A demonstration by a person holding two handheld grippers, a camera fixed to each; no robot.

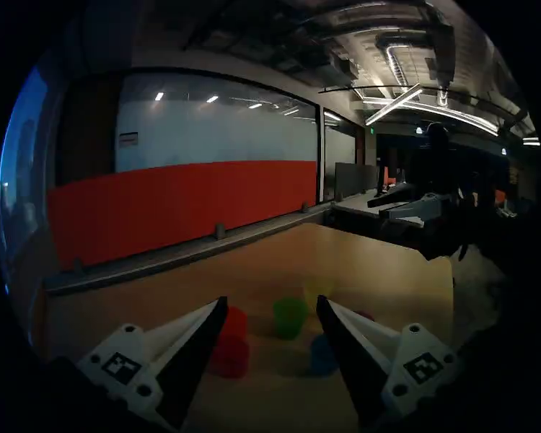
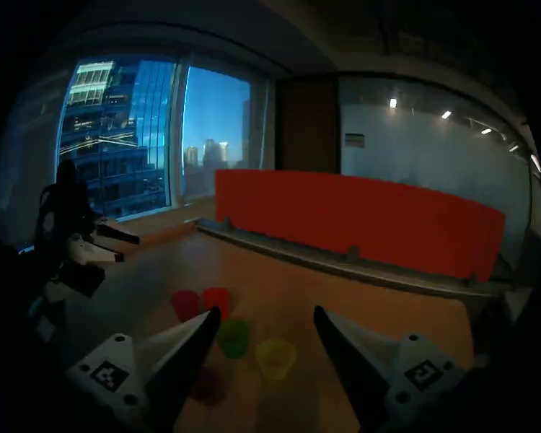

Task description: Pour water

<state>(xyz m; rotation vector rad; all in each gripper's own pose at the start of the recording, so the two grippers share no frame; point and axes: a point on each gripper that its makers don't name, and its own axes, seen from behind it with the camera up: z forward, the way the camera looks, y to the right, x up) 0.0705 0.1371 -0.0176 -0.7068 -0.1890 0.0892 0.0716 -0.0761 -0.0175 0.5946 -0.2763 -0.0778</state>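
The left gripper (image 1: 270, 299) stands wide open with nothing between its fingers, low over the pale wooden table (image 1: 386, 267); the right gripper (image 2: 267, 310) is spread just as wide and holds nothing either. A cluster of small plain plastic cups stands upright toward the middle of the table, just ahead of both grippers. In the left gripper view the green cup (image 1: 290, 317) sits in the gap between the fingers; the yellow cup (image 1: 316, 287) is just behind it, toward the far edge; the blue cup (image 1: 321, 353) is partly hidden by one finger; the farther red cup (image 1: 236, 321) and the nearer red cup (image 1: 231, 359) stand close together beside the other finger. In the right gripper view the green cup (image 2: 234, 337) and yellow cup (image 2: 275, 359) stand side by side, apart but near. The light is dim, so I cannot tell whether any cup holds water. A red partition (image 1: 184, 206) runs along the table's far edge. Seen from the left gripper view, the right gripper (image 1: 407, 206) hangs over the table's far corner, held by a person in dark silhouette (image 1: 443, 173). A window (image 2: 126, 137) shows city buildings.
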